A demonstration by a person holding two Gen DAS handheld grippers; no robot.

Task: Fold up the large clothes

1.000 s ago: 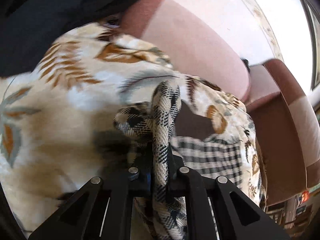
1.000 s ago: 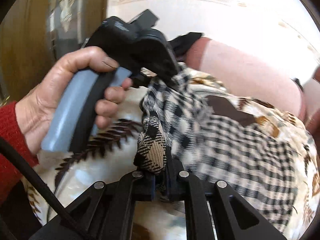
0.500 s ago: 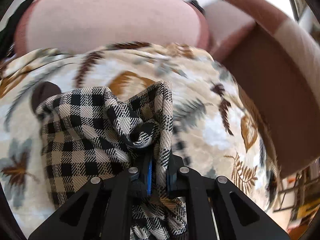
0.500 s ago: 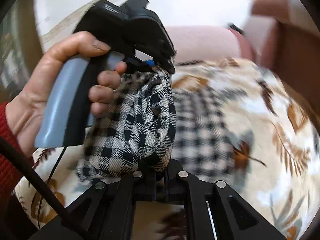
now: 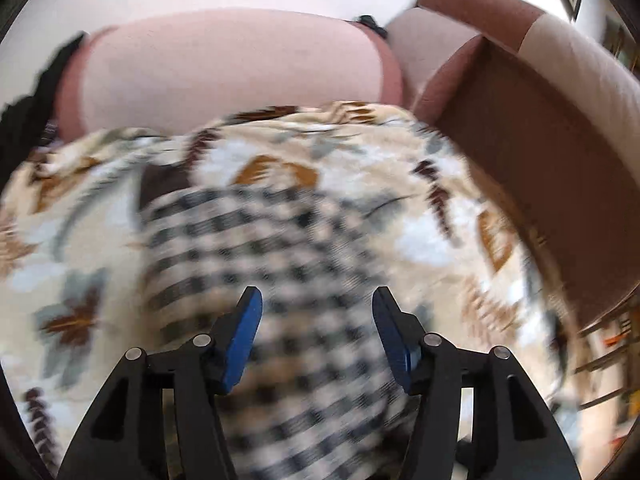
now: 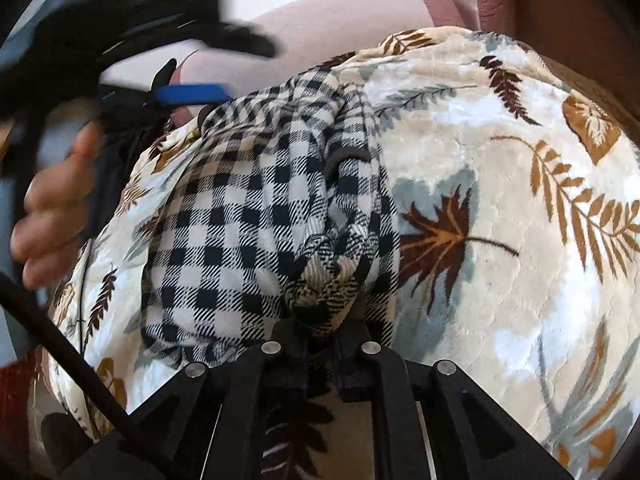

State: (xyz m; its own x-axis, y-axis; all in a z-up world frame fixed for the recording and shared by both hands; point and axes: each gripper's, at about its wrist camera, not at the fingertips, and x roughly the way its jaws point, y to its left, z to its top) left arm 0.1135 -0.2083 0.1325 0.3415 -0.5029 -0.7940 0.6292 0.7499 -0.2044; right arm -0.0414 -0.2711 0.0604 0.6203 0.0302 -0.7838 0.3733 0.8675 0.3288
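Observation:
A black-and-white checked garment (image 6: 256,216) lies folded on a leaf-patterned blanket (image 6: 500,200); it also shows, blurred, in the left wrist view (image 5: 280,248). My right gripper (image 6: 322,320) is shut on a bunched edge of the garment at its near end. My left gripper (image 5: 316,320) is open and empty, hovering above the garment with its blue pads (image 5: 244,336) spread. In the right wrist view the left gripper (image 6: 192,94) appears blurred at upper left, held by a hand (image 6: 52,208).
The blanket covers a pink and brown sofa (image 5: 224,72) whose backrest and armrest (image 5: 540,128) rise behind and to the right. A dark cloth (image 5: 24,112) lies at the sofa's left end. A black cable (image 6: 60,352) runs at lower left.
My left gripper has opened, let go of the checked garment and pulled back above it. The garment has dropped flat onto the blanket. My right gripper still holds its edge.

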